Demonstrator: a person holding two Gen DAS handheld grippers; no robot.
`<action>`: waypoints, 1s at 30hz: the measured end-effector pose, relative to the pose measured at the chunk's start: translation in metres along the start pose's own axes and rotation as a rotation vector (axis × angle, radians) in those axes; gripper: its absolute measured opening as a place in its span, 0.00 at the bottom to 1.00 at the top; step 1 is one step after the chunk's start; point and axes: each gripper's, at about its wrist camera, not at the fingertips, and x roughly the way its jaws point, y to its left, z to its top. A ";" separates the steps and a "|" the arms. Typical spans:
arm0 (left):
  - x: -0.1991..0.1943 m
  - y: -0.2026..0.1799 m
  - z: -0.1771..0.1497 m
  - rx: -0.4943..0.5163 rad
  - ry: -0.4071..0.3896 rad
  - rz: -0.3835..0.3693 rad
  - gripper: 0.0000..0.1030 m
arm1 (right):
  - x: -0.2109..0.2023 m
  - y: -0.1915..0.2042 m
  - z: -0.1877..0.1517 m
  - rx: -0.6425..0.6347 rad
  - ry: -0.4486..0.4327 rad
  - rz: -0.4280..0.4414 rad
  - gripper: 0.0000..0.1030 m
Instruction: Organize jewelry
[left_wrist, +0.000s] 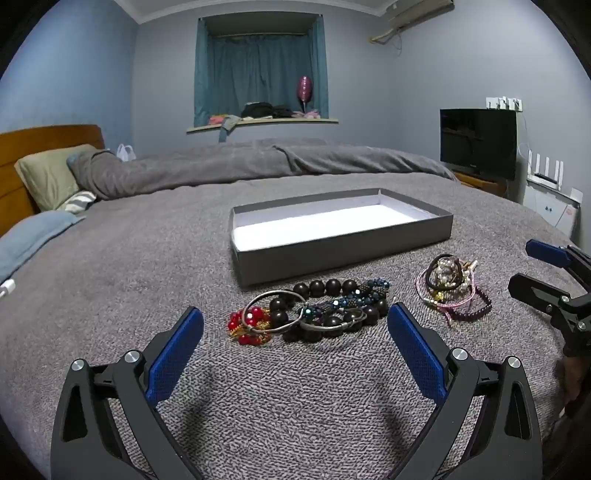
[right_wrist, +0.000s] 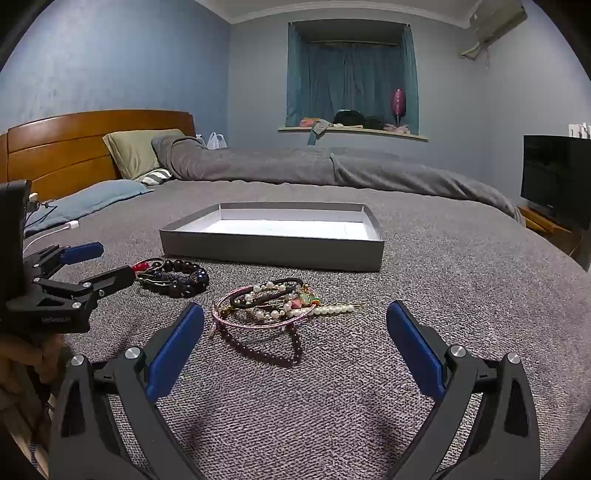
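Note:
A shallow grey box (left_wrist: 343, 251) with a white inside lies empty on the grey bedspread; it also shows in the right wrist view (right_wrist: 273, 251). In front of it lies a pile of dark bead bracelets, silver bangles and red beads (left_wrist: 314, 310), also seen from the right (right_wrist: 173, 277). A second pile of pearl, pink and purple pieces (left_wrist: 452, 291) lies to its right, in front of my right gripper (right_wrist: 280, 306). My left gripper (left_wrist: 295, 328) is open and empty just short of the dark pile. My right gripper (right_wrist: 295, 325) is open and empty just short of the pearl pile.
The grey bedspread (right_wrist: 443, 295) covers a wide bed with pillows (left_wrist: 48, 177) and a wooden headboard (right_wrist: 74, 144) at the left. A rolled duvet (left_wrist: 258, 158) lies beyond the box. A TV (left_wrist: 478, 142) stands at the right. A white charger (right_wrist: 70, 225) lies at the left.

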 end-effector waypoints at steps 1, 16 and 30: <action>0.000 0.000 0.000 -0.002 0.001 -0.001 0.96 | 0.000 0.000 0.000 -0.001 0.000 -0.001 0.95; 0.000 0.001 -0.001 -0.001 0.005 0.001 0.96 | 0.000 0.001 0.001 -0.002 -0.001 0.000 0.95; 0.003 -0.001 0.000 -0.001 0.005 0.003 0.96 | 0.000 0.001 0.000 0.000 -0.002 0.002 0.95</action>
